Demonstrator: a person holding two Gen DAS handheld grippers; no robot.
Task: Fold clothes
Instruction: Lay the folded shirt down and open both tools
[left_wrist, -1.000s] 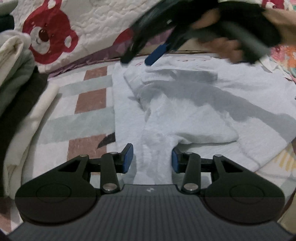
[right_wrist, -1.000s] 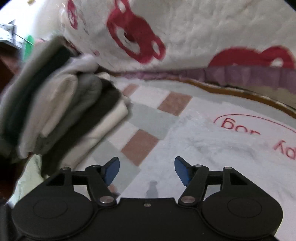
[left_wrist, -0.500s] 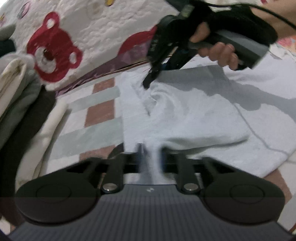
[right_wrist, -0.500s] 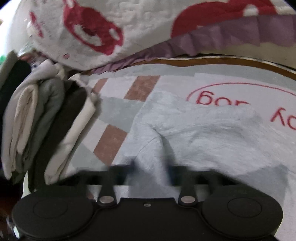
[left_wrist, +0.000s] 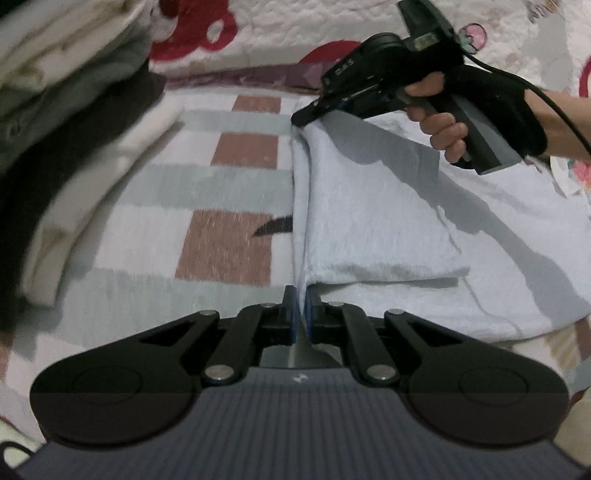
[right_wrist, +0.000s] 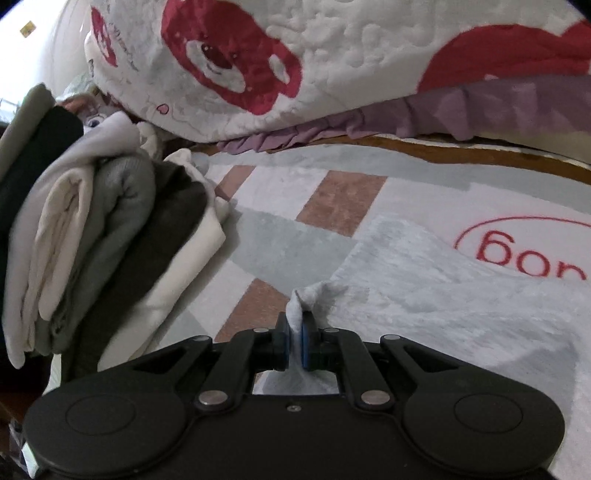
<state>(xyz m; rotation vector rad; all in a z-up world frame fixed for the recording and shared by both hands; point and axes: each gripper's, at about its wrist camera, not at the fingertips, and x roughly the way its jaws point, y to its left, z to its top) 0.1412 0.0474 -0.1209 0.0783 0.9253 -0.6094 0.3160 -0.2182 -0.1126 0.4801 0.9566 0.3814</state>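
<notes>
Several folded clothes (right_wrist: 92, 236) are stacked at the left of both frames, beside a bear-print quilt (right_wrist: 295, 55). On a checked blanket (left_wrist: 229, 192) at centre lies a pale blue garment (left_wrist: 369, 214), its folded edge running bottom to top. Left gripper (left_wrist: 300, 308), bottom centre, pinches its near corner. Right gripper (right_wrist: 293, 341), held in a gloved hand (left_wrist: 454, 114) at upper right, pinches the far corner.

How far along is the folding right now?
Done: a stack of folded clothes sits to the left. In hand: the left hand-held gripper and right hand-held gripper are each shut on one edge of the light blue garment, partly folded. Left: finishing its folds and stacking it.
</notes>
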